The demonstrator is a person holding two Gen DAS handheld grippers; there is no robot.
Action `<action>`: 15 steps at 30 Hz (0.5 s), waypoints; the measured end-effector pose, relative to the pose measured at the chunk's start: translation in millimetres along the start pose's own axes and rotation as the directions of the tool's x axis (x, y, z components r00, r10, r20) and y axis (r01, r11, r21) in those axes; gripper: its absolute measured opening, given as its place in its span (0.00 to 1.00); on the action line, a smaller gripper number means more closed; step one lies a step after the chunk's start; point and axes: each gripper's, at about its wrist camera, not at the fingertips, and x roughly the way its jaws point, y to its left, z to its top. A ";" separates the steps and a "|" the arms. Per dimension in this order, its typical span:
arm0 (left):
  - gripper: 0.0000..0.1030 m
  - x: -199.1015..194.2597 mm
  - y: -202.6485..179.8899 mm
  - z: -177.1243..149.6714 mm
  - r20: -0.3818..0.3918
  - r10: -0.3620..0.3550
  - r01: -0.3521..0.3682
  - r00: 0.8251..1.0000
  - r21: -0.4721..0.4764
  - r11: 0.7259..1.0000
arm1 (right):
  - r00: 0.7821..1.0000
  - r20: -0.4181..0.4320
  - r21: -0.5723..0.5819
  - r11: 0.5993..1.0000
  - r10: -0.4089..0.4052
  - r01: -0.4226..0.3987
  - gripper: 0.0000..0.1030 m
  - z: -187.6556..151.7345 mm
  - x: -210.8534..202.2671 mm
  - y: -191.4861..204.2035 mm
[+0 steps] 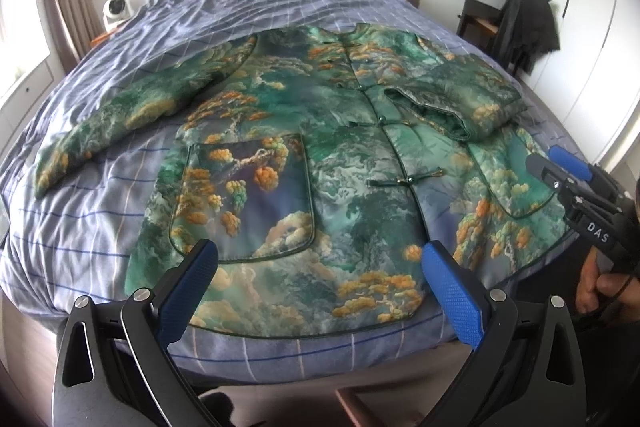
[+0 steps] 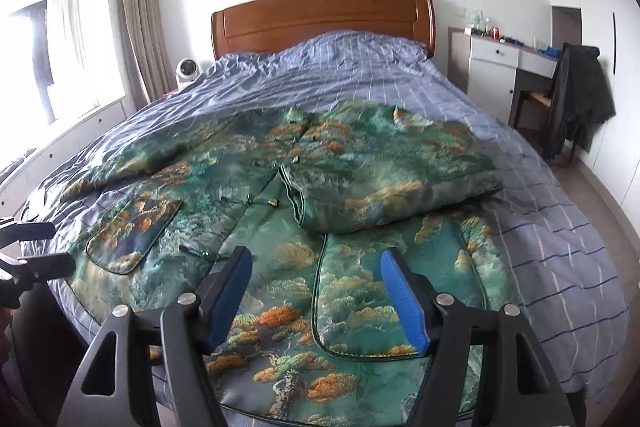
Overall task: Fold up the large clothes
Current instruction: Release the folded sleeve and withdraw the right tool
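A: In the left wrist view, how did the left gripper [image 1: 320, 267] stand?

B: Its blue pads [image 1: 452, 291] were spread wide with nothing between them. It hung over the near hem of the quilted green jacket [image 1: 304, 155], which lay front up, frog buttons fastened, on the blue checked bedspread [image 1: 100, 227].

A: And the sleeves?

B: The one to the left of the gripper stretched out flat across the bedspread. The one to its right was folded in over the chest, cuff just beside the button line. A patch pocket [image 1: 248, 195] sat just ahead of the left pad.

A: Could the other tool be seen?

B: Yes, the right gripper [image 1: 556, 163] came in at the right edge, with a hand [image 1: 600, 287] on its grip.

A: Then the right wrist view?

B: The right gripper [image 2: 316, 291] had its jaws well apart, holding nothing, above the jacket [image 2: 280, 211] near its hem. The folded sleeve [image 2: 384, 171] lay further ahead, apart from the pads. A second pocket [image 2: 352, 299] lay right under the gap between them. Far ahead stood the wooden headboard [image 2: 324, 15].
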 end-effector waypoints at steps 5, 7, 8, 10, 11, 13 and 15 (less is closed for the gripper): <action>0.99 1.4 -2.2 1.1 -0.003 0.009 -0.009 1.000 0.010 1.000 | 1.000 -0.002 -0.005 1.000 0.019 -0.019 0.68 -4.1 2.1 8.1; 0.99 2.8 -3.7 2.3 -0.009 0.011 -0.011 1.000 0.018 1.000 | 1.000 -0.004 -0.006 1.000 0.024 -0.024 0.68 -6.4 2.7 9.0; 0.99 3.5 -4.2 3.8 -0.009 0.012 -0.011 1.000 0.025 1.000 | 1.000 -0.002 -0.003 1.000 0.024 -0.024 0.68 -7.3 2.4 8.3; 0.99 4.2 -7.0 11.4 0.000 0.008 -0.008 1.000 0.049 0.999 | 1.000 0.002 0.011 1.000 0.020 -0.020 0.68 -7.8 1.3 4.8; 0.99 4.6 -8.4 16.7 0.006 0.004 -0.004 1.000 0.058 0.998 | 1.000 0.002 0.016 1.000 0.018 -0.018 0.68 -8.0 1.2 3.4; 0.99 5.7 -13.4 30.2 0.019 -0.004 0.003 1.000 0.075 0.997 | 1.000 0.005 0.033 0.999 0.011 -0.011 0.68 -8.0 -0.3 -1.7; 0.99 5.4 -19.7 41.1 0.038 -0.012 0.008 0.999 0.094 0.996 | 1.000 0.016 0.046 0.999 0.004 -0.004 0.68 -8.9 -3.9 -5.8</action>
